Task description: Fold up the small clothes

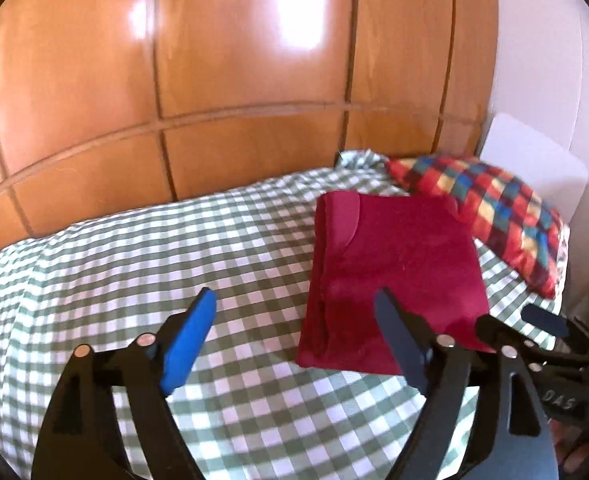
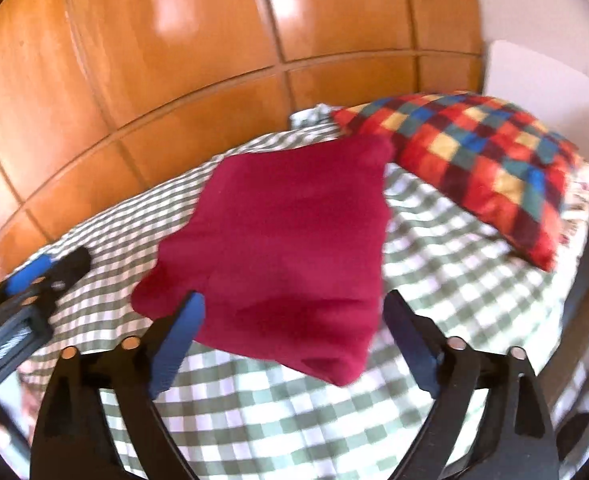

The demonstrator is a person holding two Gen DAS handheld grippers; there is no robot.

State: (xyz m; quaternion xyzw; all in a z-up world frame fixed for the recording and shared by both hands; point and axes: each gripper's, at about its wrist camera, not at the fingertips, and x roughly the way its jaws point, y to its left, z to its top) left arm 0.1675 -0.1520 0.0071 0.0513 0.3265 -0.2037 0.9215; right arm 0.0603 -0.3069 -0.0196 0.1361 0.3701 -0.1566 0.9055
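Wooden wardrobe [image 1: 222, 60] behind a bed with a green checked sheet [image 1: 134, 248], used as the folding surface. Patchwork pillow [image 2: 490, 160] at the far right. Red garment [image 2: 286, 232] lies folded on the sheet, touching the pillow's near corner. Left gripper [image 1: 294, 316] and right gripper [image 2: 294, 316] both spread wide, holding nothing, above its near edge; fold looks done.

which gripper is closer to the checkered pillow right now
Right. The right gripper is open over the red cloth's near edge, the pillow just beyond it. The left gripper hangs open farther away, past the cloth's other side.
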